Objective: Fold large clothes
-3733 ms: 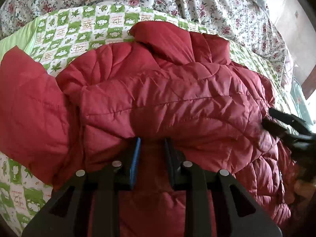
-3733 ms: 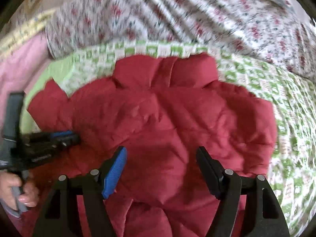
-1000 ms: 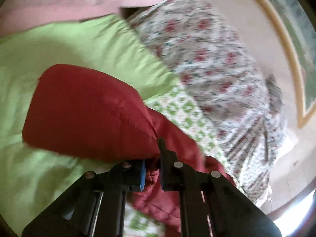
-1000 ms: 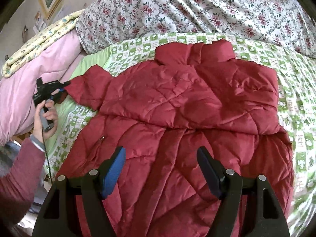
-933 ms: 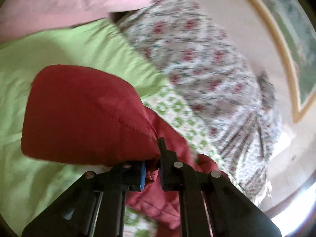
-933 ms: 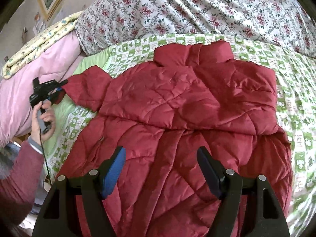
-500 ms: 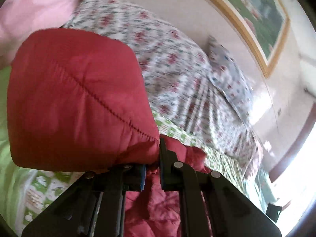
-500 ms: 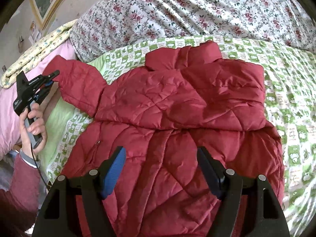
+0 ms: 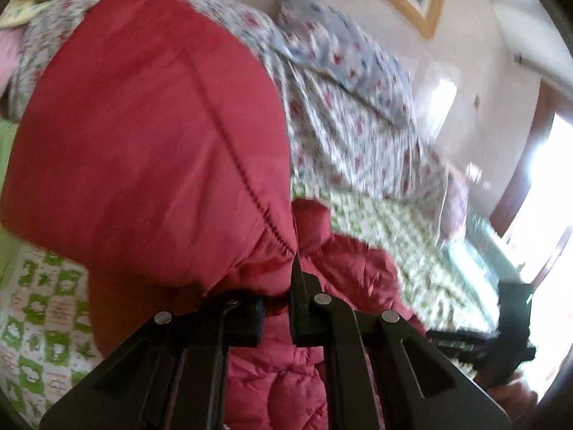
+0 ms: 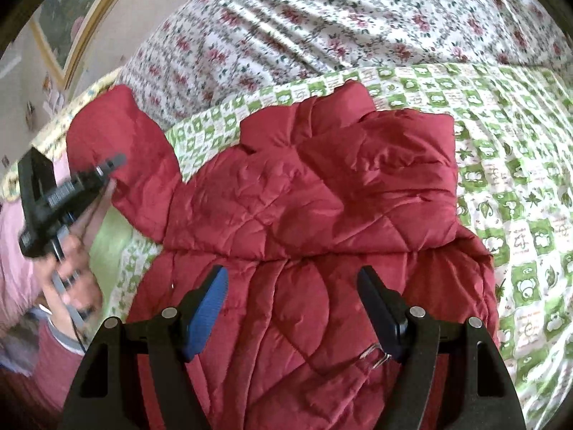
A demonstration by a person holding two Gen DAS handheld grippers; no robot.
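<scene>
Jacket (image 10: 315, 215) on checked sheet (image 10: 519, 165), floral quilt (image 10: 322, 18) behind, sleeve (image 10: 121, 157) at left

The red quilted jacket (image 10: 322, 215) lies spread flat directly ahead of and under the open right gripper (image 10: 292, 308), its collar at the far end. Its left sleeve (image 9: 150, 150) is lifted up, the cuff pinched between the closed fingers of the left gripper (image 9: 275, 308).

Our right tool (image 10: 292, 301) is black with one blue pad and silver screws; our left hand (image 10: 71, 272) wears a maroon sleeve (image 10: 53, 362).
</scene>
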